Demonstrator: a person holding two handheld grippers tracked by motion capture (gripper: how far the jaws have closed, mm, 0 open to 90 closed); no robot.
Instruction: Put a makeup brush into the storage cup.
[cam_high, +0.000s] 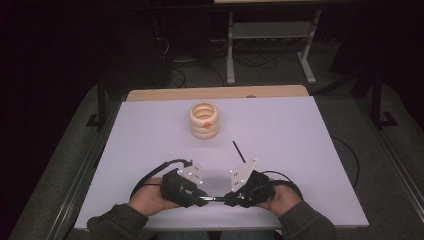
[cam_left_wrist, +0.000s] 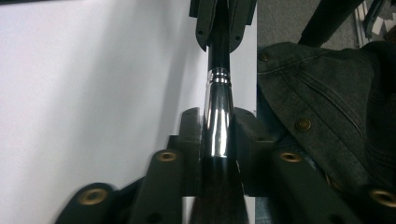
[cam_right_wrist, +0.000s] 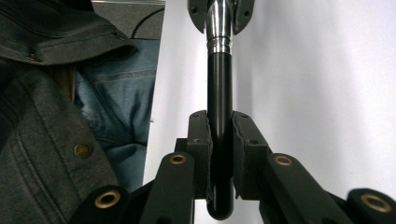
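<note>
- Makeup brush (cam_left_wrist: 217, 116): held level betw. both grippers, just above counter (cam_high: 280, 130) near edge.
- Left gripper (cam_high: 200, 196) fingers pinch chrome ferrule; right gripper (cam_high: 231, 199) fingers pinch black handle (cam_right_wrist: 219, 93).
- Prob. light, stiff; chrome slick, bristles soft. Best grip on the handle.

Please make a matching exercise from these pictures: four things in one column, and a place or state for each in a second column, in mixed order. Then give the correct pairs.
Things
1. left gripper
2. right gripper
3. ring stack
4. black stick

Places or states
A. stands upright toward the far middle of the white table
B. lies loose on the table beyond the right gripper
C. shut on the brush at its shiny metal sleeve
D. shut on the brush at its plain black handle end

Pairs: 1-C, 2-D, 3-A, 4-B
</note>
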